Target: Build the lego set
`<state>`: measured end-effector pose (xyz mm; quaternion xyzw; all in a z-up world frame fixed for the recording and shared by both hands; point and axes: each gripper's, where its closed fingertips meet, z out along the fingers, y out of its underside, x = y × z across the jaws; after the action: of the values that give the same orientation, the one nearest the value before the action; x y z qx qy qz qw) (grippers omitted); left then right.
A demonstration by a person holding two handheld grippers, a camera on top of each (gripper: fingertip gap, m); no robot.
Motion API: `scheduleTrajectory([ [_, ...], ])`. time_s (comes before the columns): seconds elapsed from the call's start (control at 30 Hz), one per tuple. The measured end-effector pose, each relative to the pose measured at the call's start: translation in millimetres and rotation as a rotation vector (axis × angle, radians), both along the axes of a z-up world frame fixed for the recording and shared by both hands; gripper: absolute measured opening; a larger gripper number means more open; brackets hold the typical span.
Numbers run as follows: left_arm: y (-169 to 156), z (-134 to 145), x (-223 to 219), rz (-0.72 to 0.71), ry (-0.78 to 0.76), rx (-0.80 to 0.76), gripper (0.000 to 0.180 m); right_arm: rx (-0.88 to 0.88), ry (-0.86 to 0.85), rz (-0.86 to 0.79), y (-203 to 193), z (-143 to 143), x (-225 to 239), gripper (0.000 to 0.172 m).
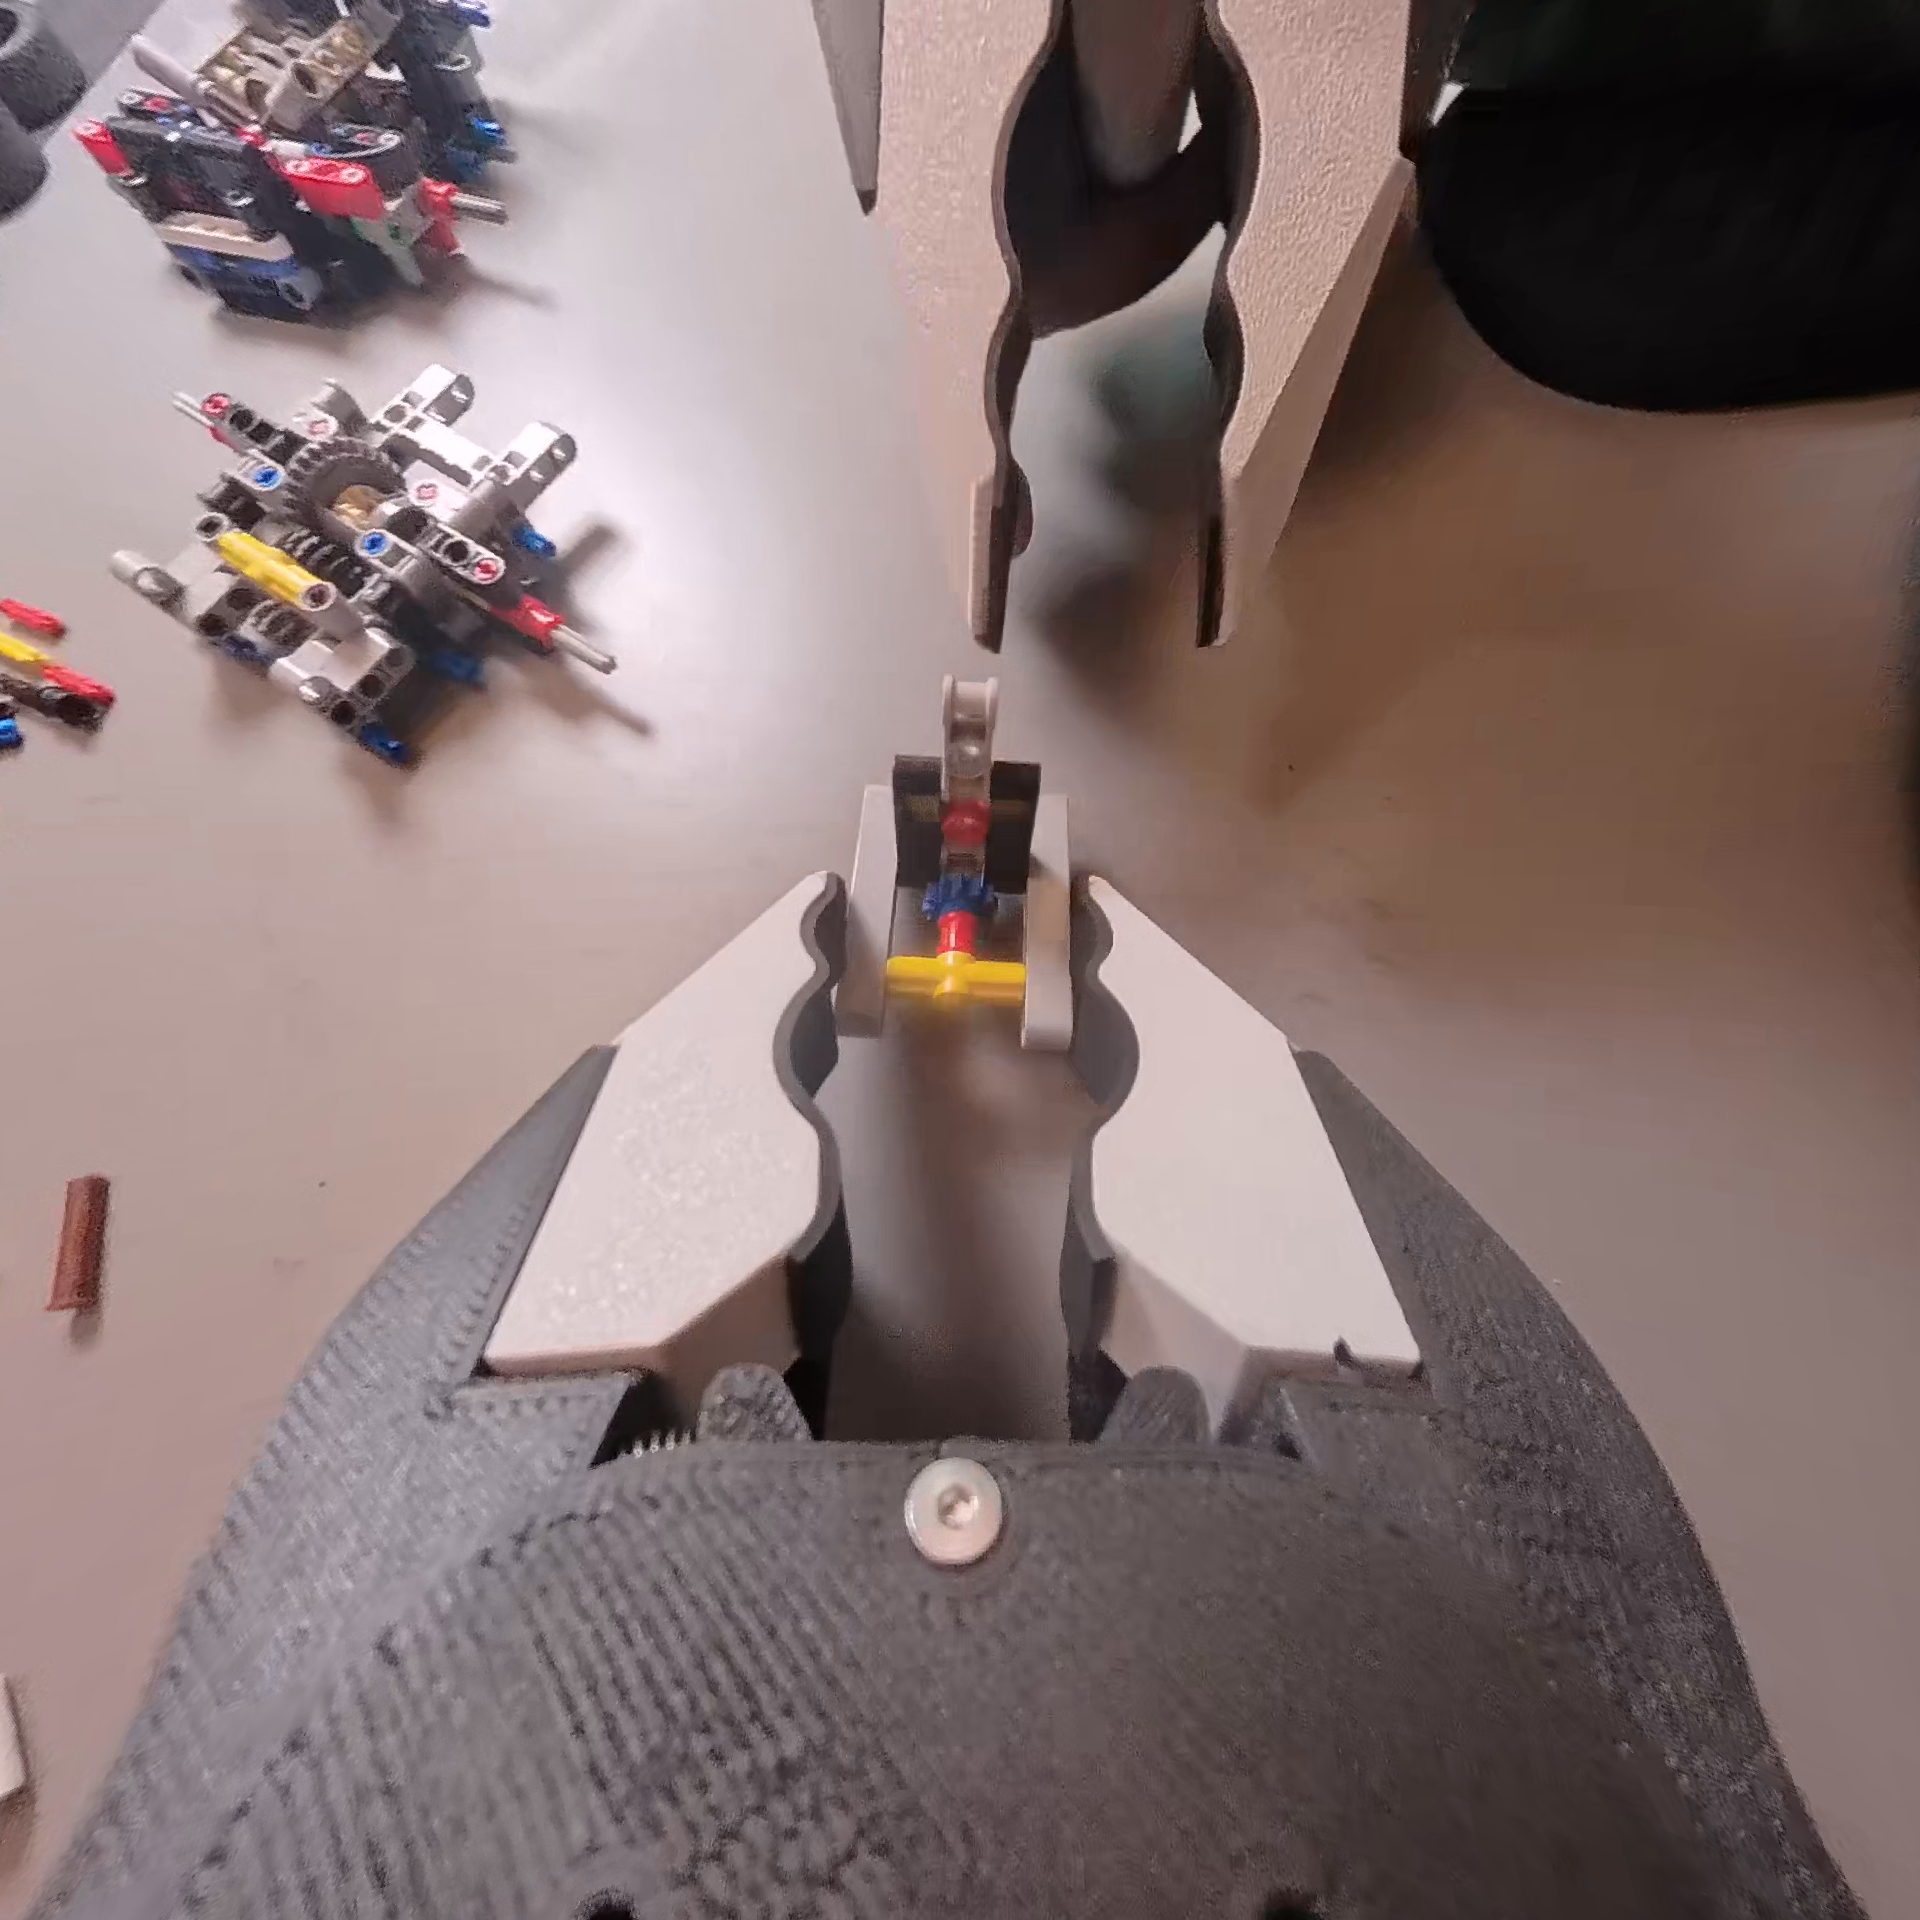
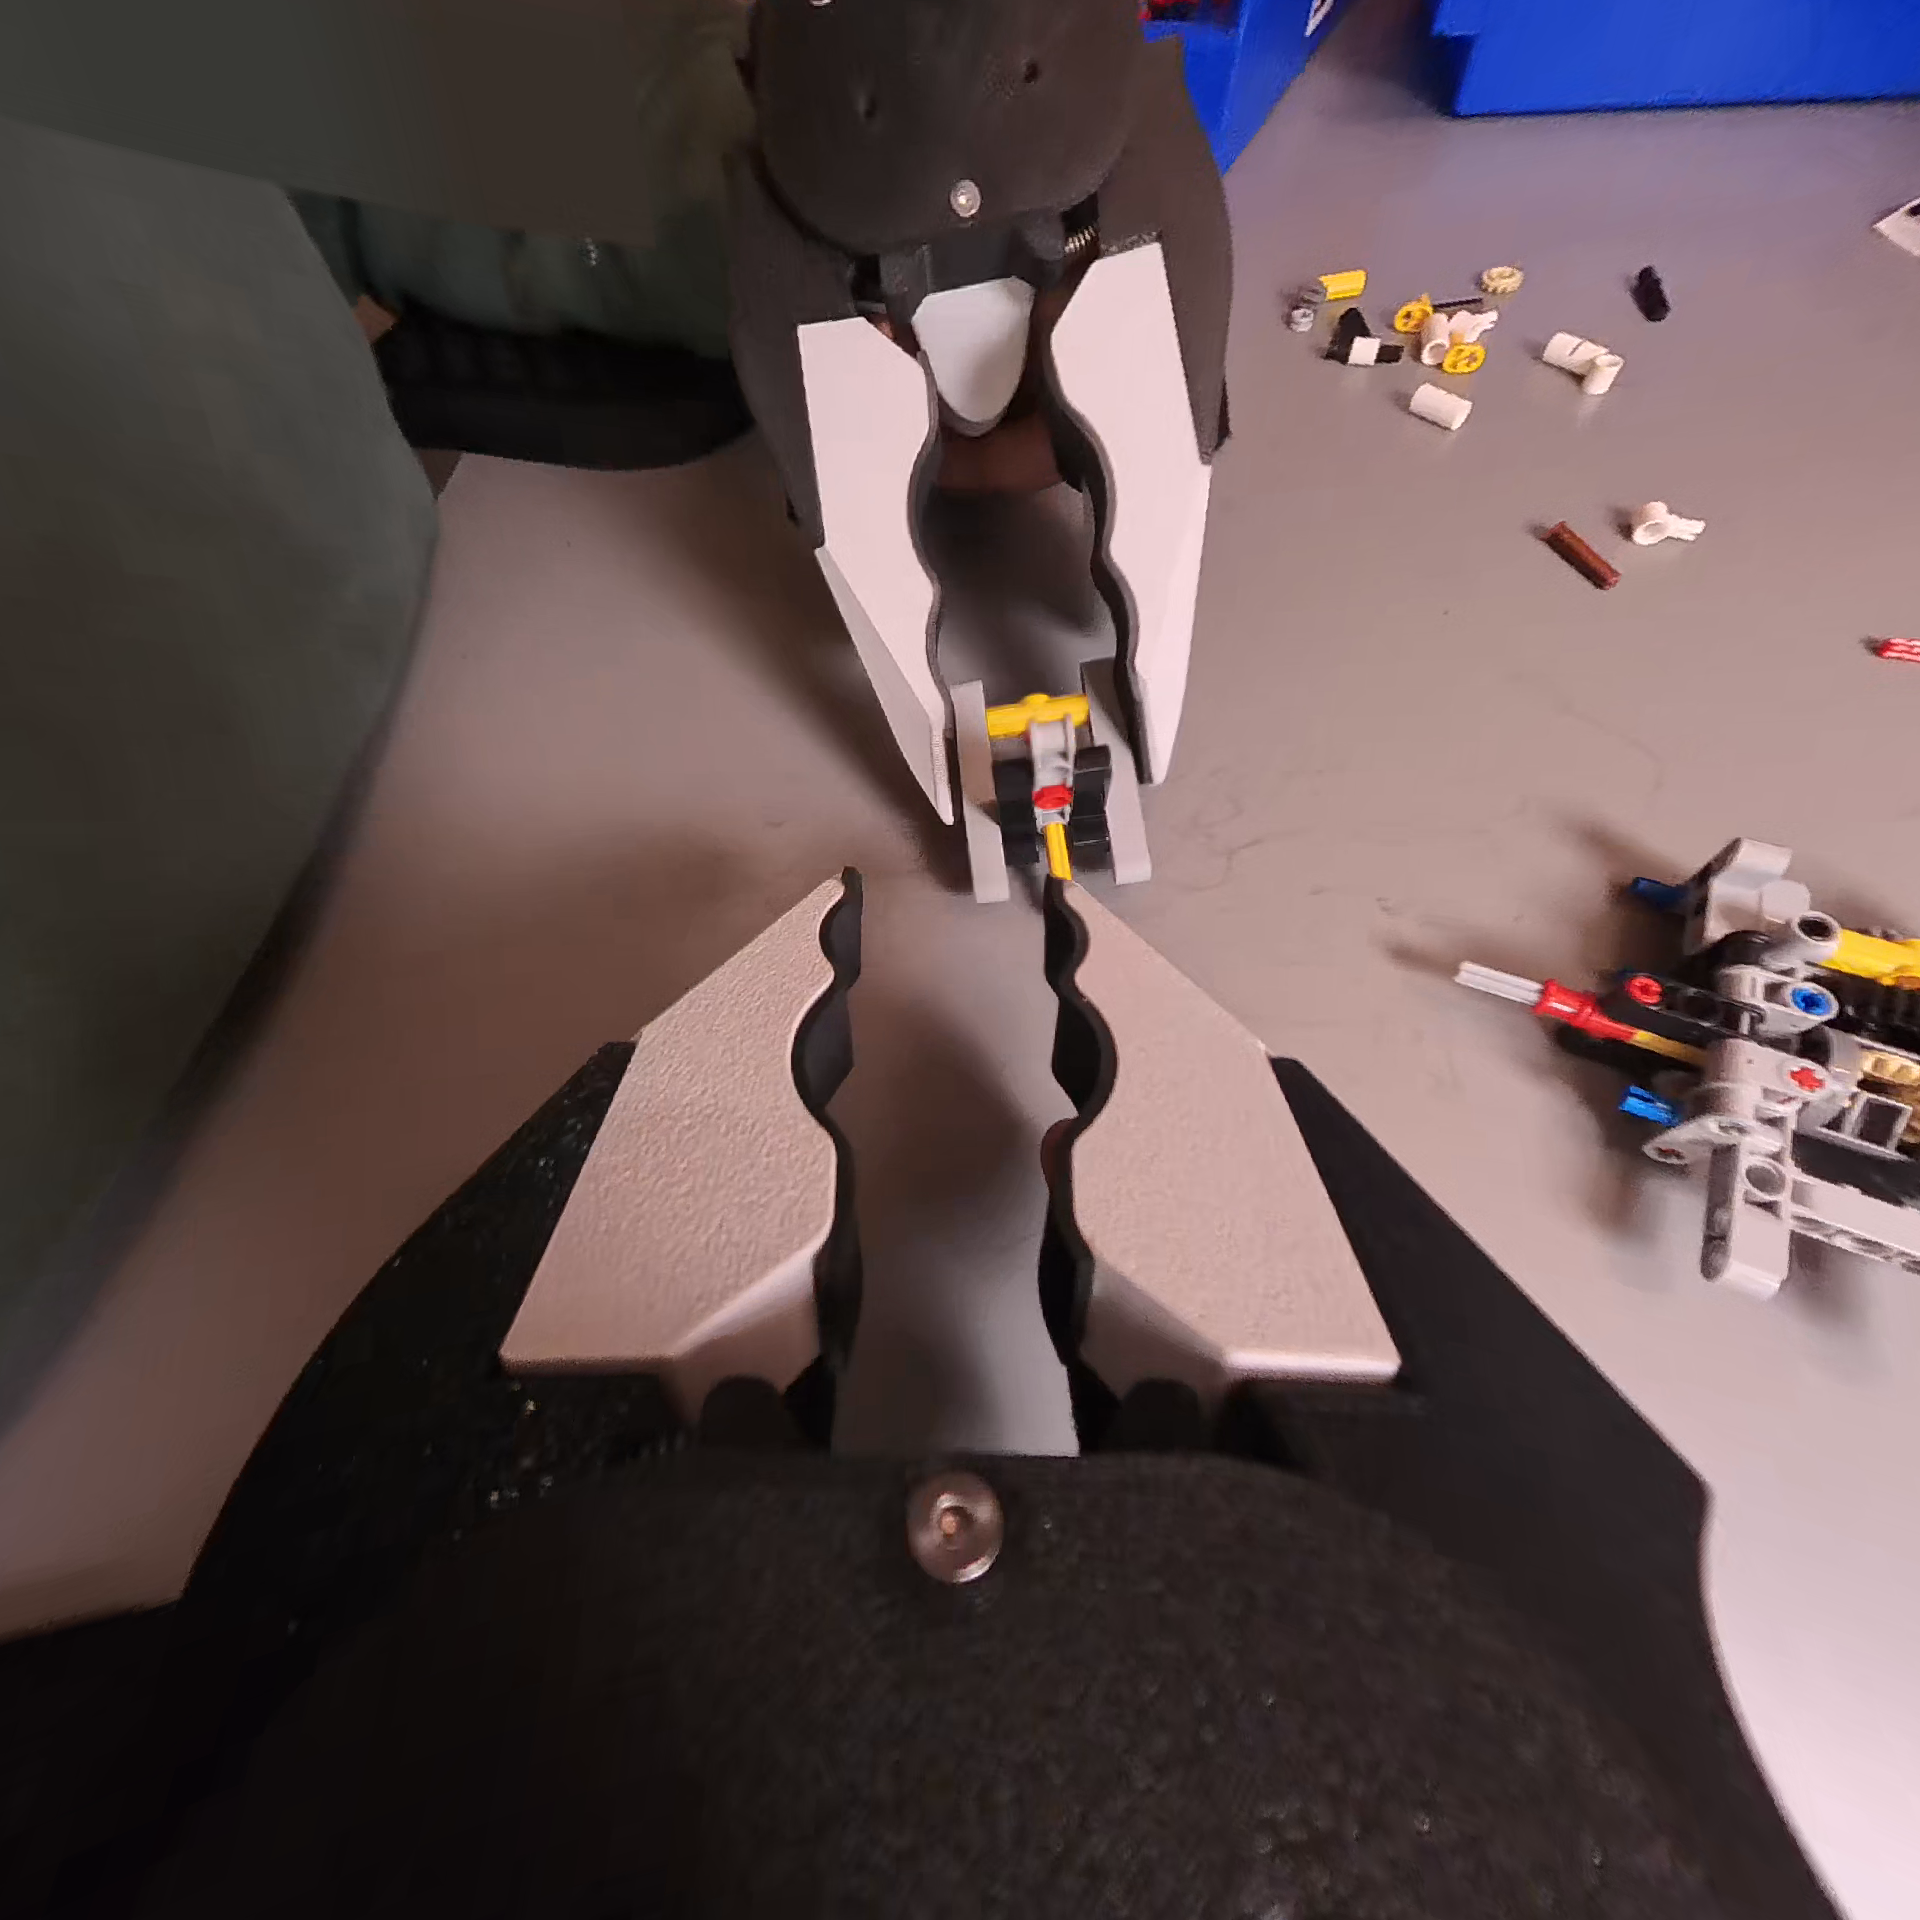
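The left gripper (image 1: 961, 935) is clamped on a small brick frame (image 1: 868, 914), its pads pressing the two grey side beams; inside run a yellow cross-piece (image 1: 954, 982), a blue gear (image 1: 956, 896) and red bushes. The right gripper (image 2: 951, 894) stands apart and empty, just near of the frame (image 2: 1055, 790), its right fingertip (image 2: 1060, 909) close beside the yellow axle (image 2: 1060, 836) poking out. A steady left clamp seems wise; the jaws look off-line with the axle. Larger assemblies (image 1: 364, 551) lie left.

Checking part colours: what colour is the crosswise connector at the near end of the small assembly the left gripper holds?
Yellow connector; clearest in the left wrist view.
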<state>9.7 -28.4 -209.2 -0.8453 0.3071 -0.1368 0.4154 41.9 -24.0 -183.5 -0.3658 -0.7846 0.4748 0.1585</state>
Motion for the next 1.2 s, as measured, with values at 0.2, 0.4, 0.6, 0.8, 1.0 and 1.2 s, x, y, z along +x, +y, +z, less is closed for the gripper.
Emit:
scheduleTrajectory([
  [0.2,2,-11,-9,0.085,0.031,-0.033,0.042,0.106,-0.006,-0.108,8,-8,-10,0.000],
  [0.4,-8,-13,-10,0.105,0.037,-0.097,0.066,0.150,0.041,-0.235,9,6,-16,0.003],
  [0.6,-34,-10,1,0.014,0.038,-0.148,0.061,0.177,-0.060,-0.354,1,-9,-4,0.000],
  [0.8,-31,-8,-2,0.018,0.079,-0.101,0.060,0.199,-0.118,-0.365,-5,-19,-2,0.041],
  [1.0,-25,-11,-8,0.012,0.068,-0.074,0.060,0.247,-0.132,-0.304,-6,-29,-5,0.056],
  [1.2,-23,-12,-7,0.005,0.044,-0.066,0.060,0.229,-0.128,-0.285,-3,-29,-11,0.055],
])
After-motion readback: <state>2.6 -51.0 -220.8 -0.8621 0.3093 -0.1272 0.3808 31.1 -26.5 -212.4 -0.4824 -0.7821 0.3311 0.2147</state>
